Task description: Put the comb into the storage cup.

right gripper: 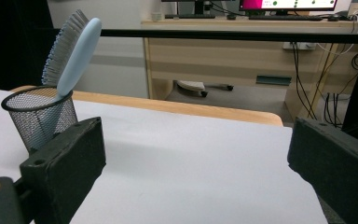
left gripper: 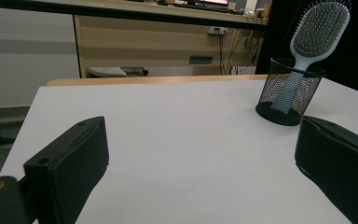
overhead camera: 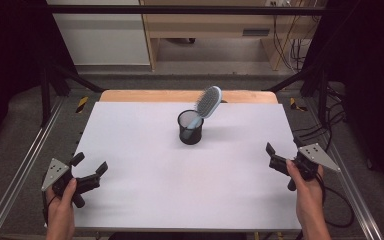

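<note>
Seen from above: pale blue hairbrush (overhead camera: 207, 104) standing handle-down in black mesh cup (overhead camera: 190, 127) near the far middle of the white table (overhead camera: 145, 190). Propped rather than upright, head leaning on the cup's rim, handle tip lodged at the bottom, apparently parked there for storage. Long axis tilted up and away toward the far right corner; bristles facing left, smooth back facing right, as confirmed in the right gripper view (right gripper: 77, 51). Left gripper (overhead camera: 91, 167) and right gripper (overhead camera: 275, 153) held low at the near corners, well apart from the cup, jaws spread wide and empty, probably at rest. Nothing grasped on either side. Cup and brush (left gripper: 318, 33) up and right of the jaws in the left gripper view.
</note>
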